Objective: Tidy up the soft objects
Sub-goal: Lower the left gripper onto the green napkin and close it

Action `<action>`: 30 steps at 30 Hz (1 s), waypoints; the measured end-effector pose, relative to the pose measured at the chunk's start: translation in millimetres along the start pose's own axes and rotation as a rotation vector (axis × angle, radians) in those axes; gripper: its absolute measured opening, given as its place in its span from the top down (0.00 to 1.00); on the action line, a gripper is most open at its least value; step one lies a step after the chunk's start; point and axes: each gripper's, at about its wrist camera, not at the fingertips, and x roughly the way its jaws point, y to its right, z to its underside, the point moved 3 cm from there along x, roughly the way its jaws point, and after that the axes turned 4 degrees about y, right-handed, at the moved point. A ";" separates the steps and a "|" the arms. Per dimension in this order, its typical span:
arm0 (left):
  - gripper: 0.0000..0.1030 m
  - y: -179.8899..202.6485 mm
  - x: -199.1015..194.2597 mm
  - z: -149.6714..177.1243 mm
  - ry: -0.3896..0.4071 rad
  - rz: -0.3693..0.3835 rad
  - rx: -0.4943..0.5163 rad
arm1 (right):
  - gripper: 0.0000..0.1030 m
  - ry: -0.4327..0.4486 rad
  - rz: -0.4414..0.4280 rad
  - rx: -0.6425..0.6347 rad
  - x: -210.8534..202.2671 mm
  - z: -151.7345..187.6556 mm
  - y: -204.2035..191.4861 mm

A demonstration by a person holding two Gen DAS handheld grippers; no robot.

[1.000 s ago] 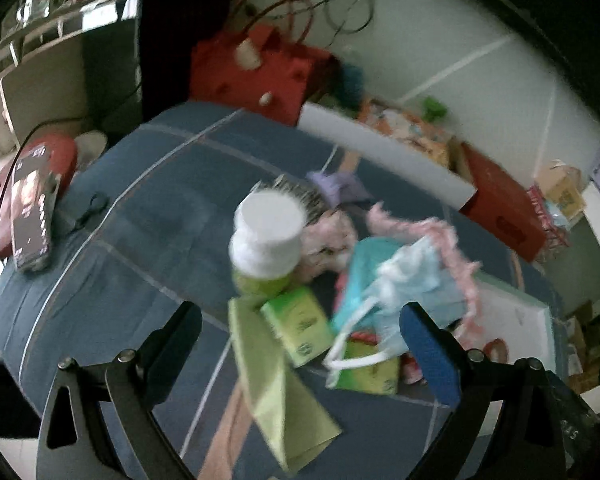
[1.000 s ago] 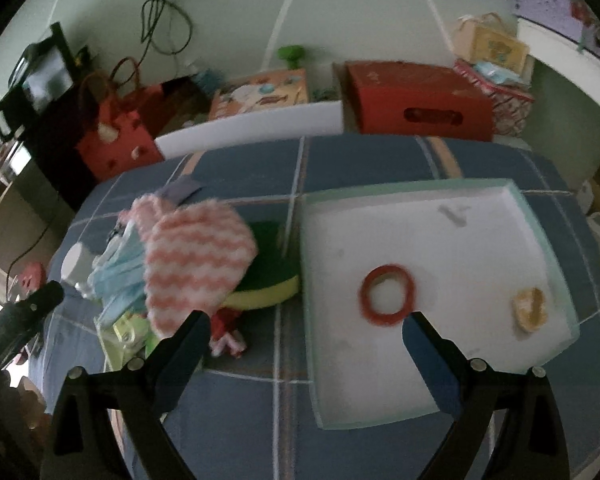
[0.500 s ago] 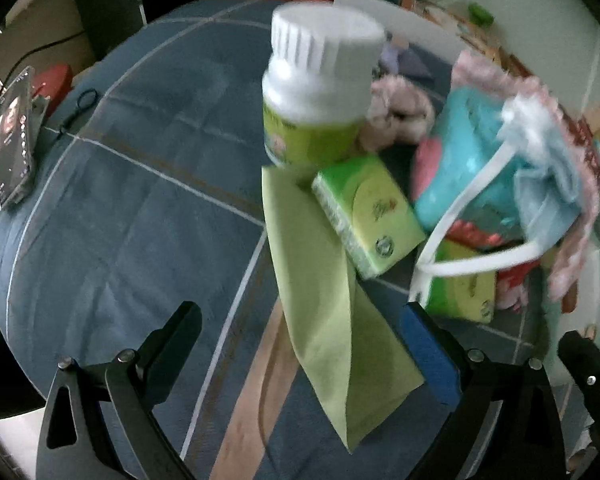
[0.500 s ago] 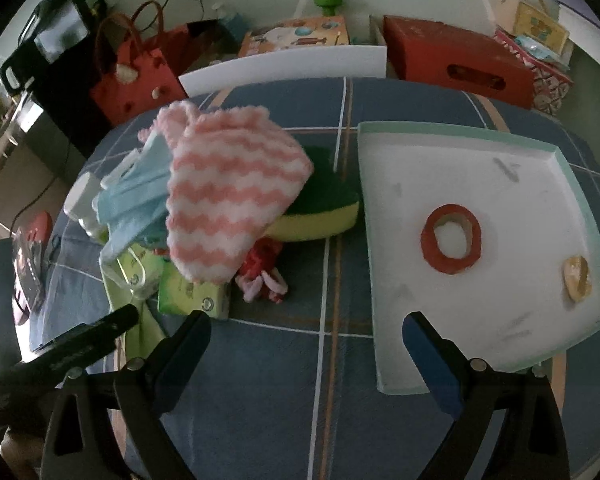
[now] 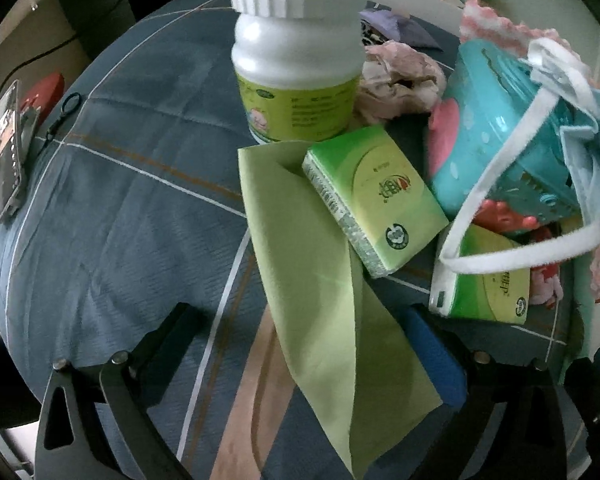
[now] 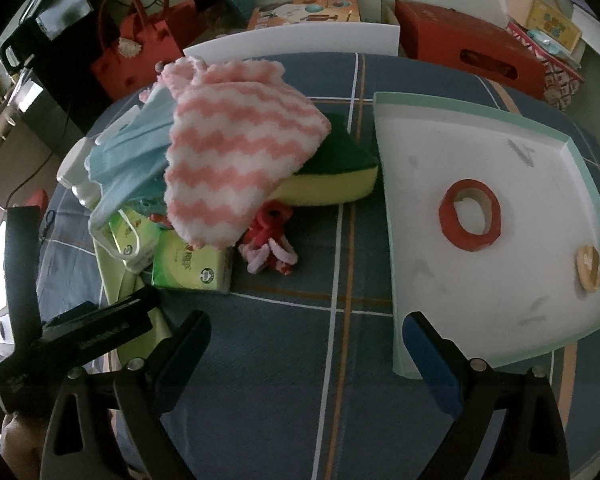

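A pile lies on the blue plaid table. In the left wrist view my left gripper [image 5: 300, 320] is open, its jaws straddling a light green cloth [image 5: 320, 280]. Beyond it are a green tissue pack [image 5: 376, 196], a second tissue pack [image 5: 488, 280], a white bottle [image 5: 296, 52], a teal container [image 5: 500, 128] and a blue face mask [image 5: 580, 148]. In the right wrist view my right gripper [image 6: 304, 336] is open and empty above bare tablecloth. Ahead are a pink-and-white zigzag towel [image 6: 236, 148], a yellow-green sponge [image 6: 332, 176], a red-pink scrunchie [image 6: 268, 240] and a white tray [image 6: 480, 216].
The tray holds a red tape ring [image 6: 470, 220] and a small tan roll [image 6: 588, 268]. A phone [image 5: 4, 160] lies at the table's left edge. Red bags and boxes [image 6: 140, 48] stand behind the table. The left gripper's body [image 6: 72, 332] shows at the lower left of the right wrist view.
My left gripper has moved forward and down to the pile, so the green cloth now lies between its jaws. My right gripper has come lower and nearer the table.
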 end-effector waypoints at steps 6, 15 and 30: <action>0.00 23.7 7.3 -8.5 0.012 -0.012 0.039 | 0.05 0.006 0.004 -0.001 -2.8 -3.3 2.6; 0.00 49.6 14.5 -14.6 0.026 -0.043 0.089 | 0.05 0.016 0.004 0.007 -8.1 -4.6 2.1; 0.10 64.4 11.1 -8.7 -0.006 0.002 0.101 | 0.05 0.023 0.001 0.021 -10.7 -5.6 7.0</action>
